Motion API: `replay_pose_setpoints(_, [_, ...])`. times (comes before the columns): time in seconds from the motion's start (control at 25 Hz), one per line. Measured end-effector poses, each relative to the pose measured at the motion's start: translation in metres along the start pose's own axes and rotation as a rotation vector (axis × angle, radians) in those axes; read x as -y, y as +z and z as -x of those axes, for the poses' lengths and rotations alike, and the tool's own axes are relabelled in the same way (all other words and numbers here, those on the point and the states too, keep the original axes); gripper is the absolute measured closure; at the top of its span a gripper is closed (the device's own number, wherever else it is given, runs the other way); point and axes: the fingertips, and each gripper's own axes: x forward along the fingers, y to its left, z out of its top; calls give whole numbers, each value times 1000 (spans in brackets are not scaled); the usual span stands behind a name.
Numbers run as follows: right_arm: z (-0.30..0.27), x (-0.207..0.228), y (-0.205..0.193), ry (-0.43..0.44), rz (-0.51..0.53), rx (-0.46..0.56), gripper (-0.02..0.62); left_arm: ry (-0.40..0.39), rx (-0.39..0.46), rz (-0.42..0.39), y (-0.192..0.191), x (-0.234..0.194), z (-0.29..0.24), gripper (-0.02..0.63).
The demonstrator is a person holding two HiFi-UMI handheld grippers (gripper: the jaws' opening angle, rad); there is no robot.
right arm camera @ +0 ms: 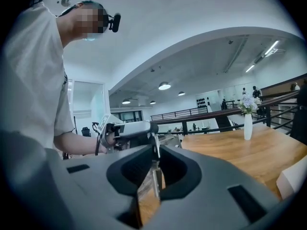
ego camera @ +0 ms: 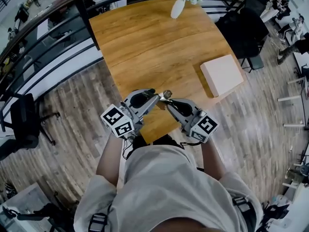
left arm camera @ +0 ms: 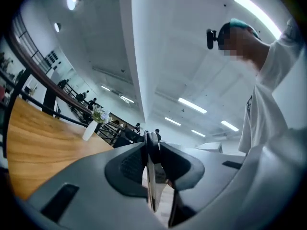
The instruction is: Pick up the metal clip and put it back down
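Note:
The metal clip hangs just above the front corner of the wooden table, between the tips of both grippers. My left gripper comes in from the left and my right gripper from the right, so their tips meet at the clip. In the left gripper view a thin metal blade of the clip stands edge-on between the nearly closed jaws of the left gripper. In the right gripper view the clip is pinched in the right gripper, with the left gripper straight ahead.
A flat white box lies at the table's right edge. A white vase with flowers stands at the far edge. A black railing runs along the left, with a dark chair below it and more seats at right.

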Motion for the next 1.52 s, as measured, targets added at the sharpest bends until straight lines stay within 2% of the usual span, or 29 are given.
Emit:
replay_pose_setpoints(0.2, [-23, 1, -19, -22, -7, -91, 542, 69, -131, -141, 0, -7, 6, 509])
replay_pose_setpoints(0.28, [-33, -3, -30, -32, -10, -132, 486, 106, -171, -189, -2, -14, 14, 509])
replay_pose_setpoints(0.36, [-36, -5, -39, -48, -23, -160, 449, 150, -204, -226, -4, -23, 20, 511])
replay_pose_setpoints(0.48, [-34, 5, -55, -116, -45, -197, 449, 200, -248, -248, -6, -41, 25, 511])
replay_pose_setpoints(0.6, [-29, 27, -71, -210, -61, -249, 452, 246, -259, -218, -6, -63, 22, 511])
replay_pose_setpoints(0.64, [-28, 35, -73, -239, -67, -255, 467, 256, -250, -198, -4, -69, 19, 511])
replay_pose_setpoints(0.72, [-27, 52, -74, -276, -82, -246, 545, 280, -226, -158, 0, -81, 14, 511])
replay_pose_setpoints(0.76, [-28, 60, -73, -282, -87, -241, 552, 301, -220, -149, 2, -88, 12, 511])
replay_pose_setpoints(0.88, [-40, 87, -74, -276, -100, -247, 563, 363, -212, -138, 6, -116, 0, 511])
replay_pose_setpoints(1.16, [-65, 152, -99, -204, -132, -322, 563, 463, -183, -13, 5, -200, -46, 511])
replay_pose_setpoints(1.32, [-74, 185, -113, -194, -128, -336, 563, 483, -182, 60, -1, -248, -74, 511])
replay_pose_setpoints(1.52, [-92, 224, -134, -203, -172, -332, 563, 497, -214, 140, -28, -295, -101, 511])
